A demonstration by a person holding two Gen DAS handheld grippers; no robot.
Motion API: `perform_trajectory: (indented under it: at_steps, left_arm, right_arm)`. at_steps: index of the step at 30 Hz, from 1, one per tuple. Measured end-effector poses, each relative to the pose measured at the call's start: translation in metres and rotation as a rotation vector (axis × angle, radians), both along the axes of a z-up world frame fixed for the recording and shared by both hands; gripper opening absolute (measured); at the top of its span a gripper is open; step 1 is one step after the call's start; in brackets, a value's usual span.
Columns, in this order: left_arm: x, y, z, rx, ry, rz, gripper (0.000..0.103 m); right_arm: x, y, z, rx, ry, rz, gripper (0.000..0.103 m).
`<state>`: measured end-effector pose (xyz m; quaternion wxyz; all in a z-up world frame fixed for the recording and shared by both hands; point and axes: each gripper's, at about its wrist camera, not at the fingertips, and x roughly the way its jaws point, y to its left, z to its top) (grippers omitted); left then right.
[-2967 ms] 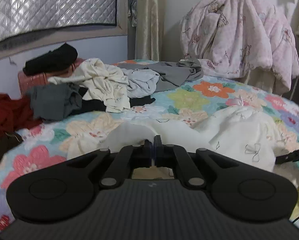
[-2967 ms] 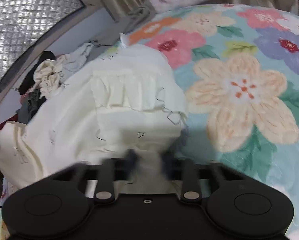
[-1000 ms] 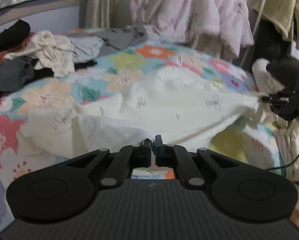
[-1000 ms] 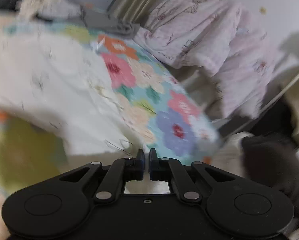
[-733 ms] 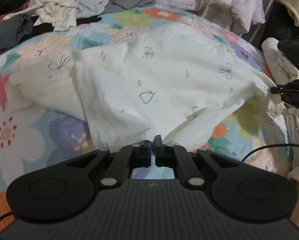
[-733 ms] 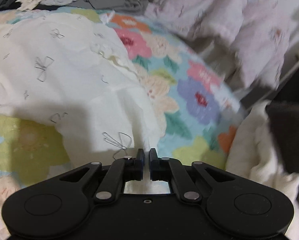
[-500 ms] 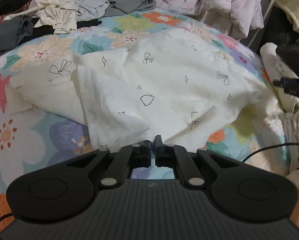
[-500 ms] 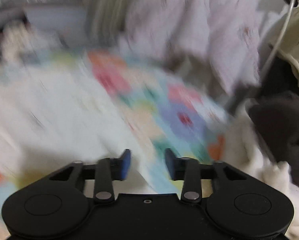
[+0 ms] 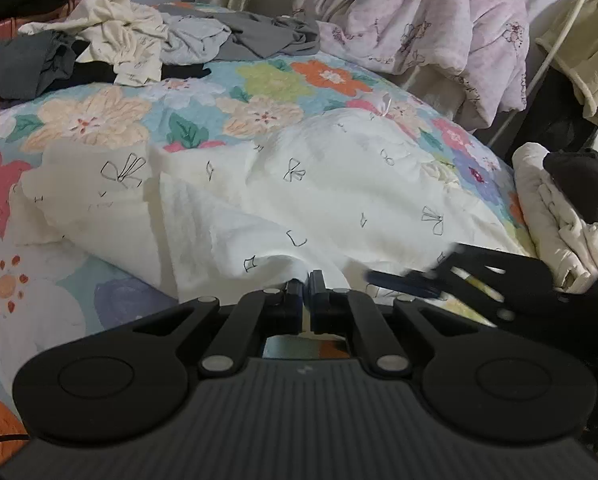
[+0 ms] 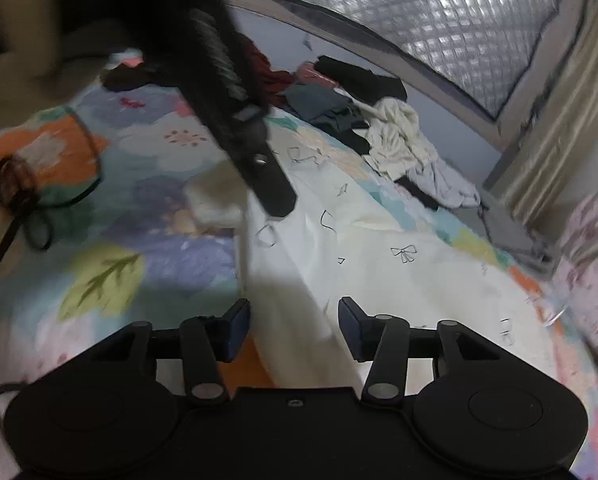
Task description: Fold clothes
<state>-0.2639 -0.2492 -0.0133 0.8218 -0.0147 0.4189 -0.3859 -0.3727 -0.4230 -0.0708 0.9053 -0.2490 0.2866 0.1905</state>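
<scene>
A cream garment with small black bow prints (image 9: 331, 184) lies spread over the flowered bedspread (image 9: 99, 120). My left gripper (image 9: 307, 285) is shut on the garment's near edge. In the left wrist view the right gripper (image 9: 411, 278) shows blurred just to the right, low over the cloth. In the right wrist view the right gripper (image 10: 294, 324) is open above the cream garment (image 10: 379, 264), with cloth below the gap and nothing pinched. The left gripper's body (image 10: 255, 160) crosses that view from the upper left, down to the garment's edge.
A heap of unfolded clothes (image 9: 111, 48) lies at the far left of the bed. A pink quilt (image 9: 411, 20) is piled at the back. Folded pale cloth and a dark item (image 9: 559, 208) sit at the right. A black cable (image 10: 23, 216) trails over the bedspread.
The right gripper has let go of the garment, opened, and swung round close beside the left gripper. The left gripper stays shut on the edge, and the cloth has settled flatter.
</scene>
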Motion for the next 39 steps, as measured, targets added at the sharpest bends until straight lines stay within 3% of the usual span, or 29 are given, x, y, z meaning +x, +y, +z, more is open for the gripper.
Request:
perform_trajectory:
  at_steps: [3,5,9,12,16,18,20,24,28,31,35,36,37,38,39]
  left_arm:
    - [0.001,0.0,0.0,0.002,0.022,0.005,0.003]
    - [0.0,0.001,0.002,0.0,0.029,0.009,0.003]
    - [0.004,0.008,0.02,0.027,-0.009,-0.01,0.007]
    - [0.015,0.022,0.036,0.048,-0.062,0.049,0.011]
    - [0.031,0.043,0.022,0.033,0.026,0.125,0.024]
    - [0.038,0.049,0.009,0.028,0.068,0.176,0.024]
    - [0.044,0.057,-0.002,-0.007,0.078,0.253,0.024]
    - [0.055,0.065,-0.021,-0.076,0.153,0.28,0.026]
    - [0.059,0.065,-0.035,-0.141,0.208,0.299,0.048]
    - [0.059,0.059,-0.047,-0.163,0.267,0.325,0.049]
    - [0.055,0.04,-0.061,-0.129,0.309,0.281,0.054]
    - [0.054,0.035,-0.065,-0.119,0.319,0.265,0.053]
    - [0.053,0.034,-0.067,-0.141,0.332,0.255,0.043]
    - [0.052,0.034,-0.07,-0.171,0.344,0.247,0.014]
    - [0.051,0.034,-0.072,-0.202,0.357,0.24,0.003]
  right_arm:
    - [0.013,-0.009,0.0,0.139,0.064,-0.011,0.047]
    - [0.016,-0.021,0.0,0.249,0.113,-0.045,0.004]
    - [0.022,-0.044,-0.001,0.468,0.213,-0.111,0.004]
    - [0.027,-0.062,-0.002,0.632,0.287,-0.161,0.004]
    - [0.033,-0.086,-0.003,0.851,0.386,-0.228,0.004]
    - [0.038,-0.092,-0.01,0.934,0.433,-0.247,0.005]
    - [0.044,-0.093,-0.017,0.97,0.465,-0.261,0.005]
    - [0.047,-0.088,-0.021,0.974,0.479,-0.235,0.005]
    - [0.048,-0.08,-0.017,1.032,0.523,-0.139,0.005]
    - [0.044,-0.07,-0.01,0.977,0.525,-0.1,0.006]
    - [0.044,-0.071,-0.012,0.991,0.546,-0.095,0.006]
    - [0.044,-0.071,-0.012,0.993,0.546,-0.096,0.006]
    - [0.043,-0.072,-0.012,0.996,0.547,-0.097,0.006]
    - [0.044,-0.072,-0.011,1.006,0.547,-0.095,0.006]
    - [0.043,-0.073,-0.011,1.011,0.546,-0.095,0.006]
